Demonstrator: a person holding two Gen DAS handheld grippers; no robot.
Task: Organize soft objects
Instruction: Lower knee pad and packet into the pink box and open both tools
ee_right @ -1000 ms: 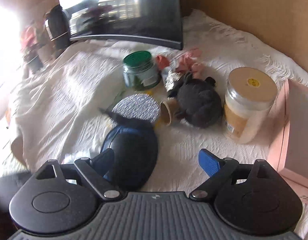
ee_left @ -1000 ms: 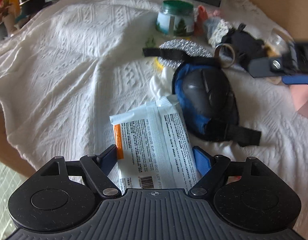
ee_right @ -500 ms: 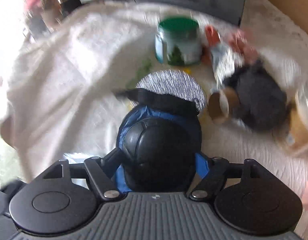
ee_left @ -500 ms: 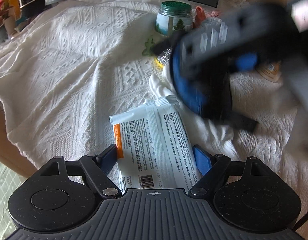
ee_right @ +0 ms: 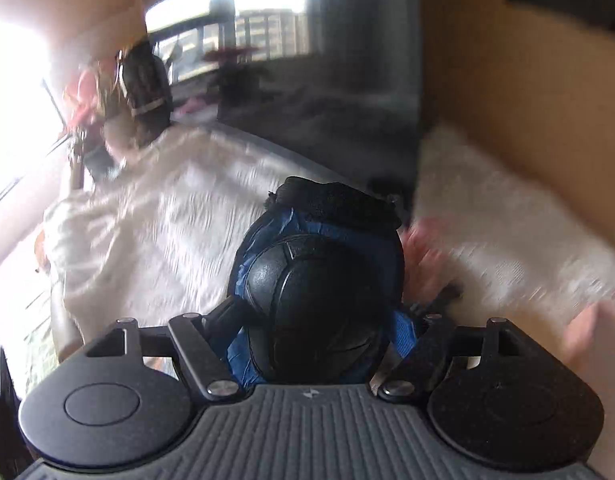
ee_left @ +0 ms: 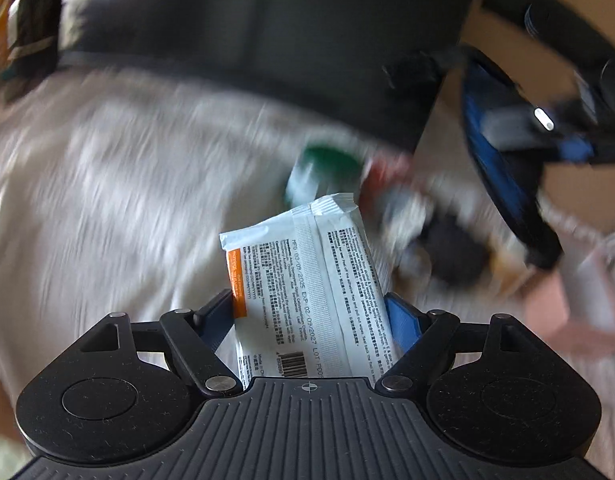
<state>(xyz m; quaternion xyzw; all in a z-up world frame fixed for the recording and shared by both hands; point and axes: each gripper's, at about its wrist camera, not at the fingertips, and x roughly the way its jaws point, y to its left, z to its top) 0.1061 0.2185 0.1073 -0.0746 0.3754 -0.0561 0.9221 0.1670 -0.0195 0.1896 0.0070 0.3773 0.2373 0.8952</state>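
Left gripper (ee_left: 309,312): jaws clamped on a white wipes packet (ee_left: 307,288), one blue pad at each long edge; packet is lifted clear of the white bedspread (ee_left: 107,200) and stands up and away from the camera, printed back panel with barcode and orange strip facing the lens

Right gripper (ee_right: 319,320): jaws pinching a blue-and-black knee pad (ee_right: 315,300) at its sides, hard black cap toward the camera, black strap folded over the far end; pad held above the bedspread (ee_right: 155,220). From the left wrist view the same pad (ee_left: 503,184) shows edge-on at upper right, in the air, blue lining visible, with the right gripper (ee_left: 555,140) around it (heavily blurred)

Bedspread, beyond the packet: a jar with a green lid (ee_left: 327,168), a reddish item just right of it, and a dark soft lump (ee_left: 455,248) further right; all smeared by motion, details not readable

Background: a large dark panel (ee_left: 267,40) stands along the far edge of the bedspread; brown wall at right

Lower right of the left wrist view: a pink box-like shape (ee_left: 567,312), blurred
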